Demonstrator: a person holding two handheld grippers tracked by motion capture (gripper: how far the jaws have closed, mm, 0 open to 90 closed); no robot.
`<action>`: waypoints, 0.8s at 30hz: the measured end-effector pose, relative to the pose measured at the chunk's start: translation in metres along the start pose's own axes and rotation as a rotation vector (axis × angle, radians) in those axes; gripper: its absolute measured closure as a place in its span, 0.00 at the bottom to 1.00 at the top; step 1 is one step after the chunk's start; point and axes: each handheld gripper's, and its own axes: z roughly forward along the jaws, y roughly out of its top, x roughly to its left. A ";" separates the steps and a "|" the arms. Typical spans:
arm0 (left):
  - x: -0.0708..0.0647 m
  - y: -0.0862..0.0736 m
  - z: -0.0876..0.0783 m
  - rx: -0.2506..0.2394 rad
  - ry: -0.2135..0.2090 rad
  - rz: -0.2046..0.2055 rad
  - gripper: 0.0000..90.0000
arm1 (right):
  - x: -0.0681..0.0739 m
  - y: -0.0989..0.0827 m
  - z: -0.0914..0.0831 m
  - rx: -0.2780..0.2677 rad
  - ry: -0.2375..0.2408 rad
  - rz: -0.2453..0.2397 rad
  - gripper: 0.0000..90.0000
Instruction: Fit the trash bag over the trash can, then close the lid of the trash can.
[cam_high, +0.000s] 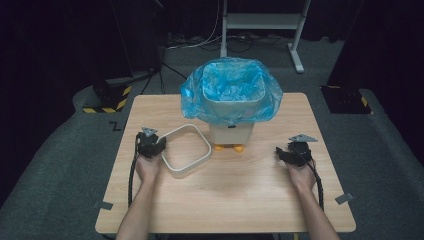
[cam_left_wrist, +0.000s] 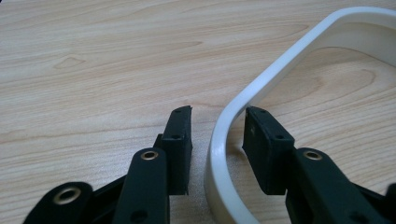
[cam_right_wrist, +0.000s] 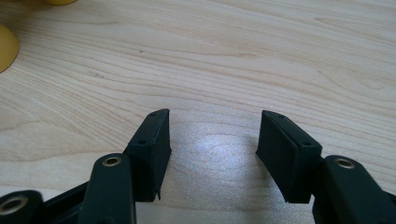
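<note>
A white rounded-square ring (cam_high: 205, 145) lies flat on the wooden table (cam_high: 225, 200), left of centre. My left gripper (cam_high: 159, 145) sits at the ring's near-left corner. In the left gripper view its jaws (cam_left_wrist: 218, 114) straddle the ring's wall (cam_left_wrist: 280, 70): one pad outside with a gap, the other inside close against it. The grip is not closed. A white bin (cam_high: 231, 131) lined with a blue plastic bag (cam_high: 230, 90) stands behind the ring on orange feet (cam_high: 228, 147). My right gripper (cam_high: 280, 151) rests on the table at the right, open (cam_right_wrist: 212, 114), with bare wood between its pads.
The bin's yellow-orange feet (cam_right_wrist: 7, 46) show at the far left of the right gripper view. Beyond the table are a grey carpet, a white stand's legs (cam_high: 297, 55) and black-and-yellow taped bases (cam_high: 107, 102). Tape tabs mark the table's near corners.
</note>
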 end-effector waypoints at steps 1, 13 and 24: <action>0.000 0.000 0.000 0.004 0.001 0.005 0.70 | 0.000 0.000 0.000 0.000 0.000 0.000 0.49; -0.002 0.001 0.001 0.018 0.006 0.027 0.74 | 0.000 0.000 0.000 0.001 -0.001 0.003 0.48; -0.001 0.001 0.002 0.031 -0.006 0.021 0.83 | 0.000 0.000 0.000 0.001 -0.001 0.004 0.48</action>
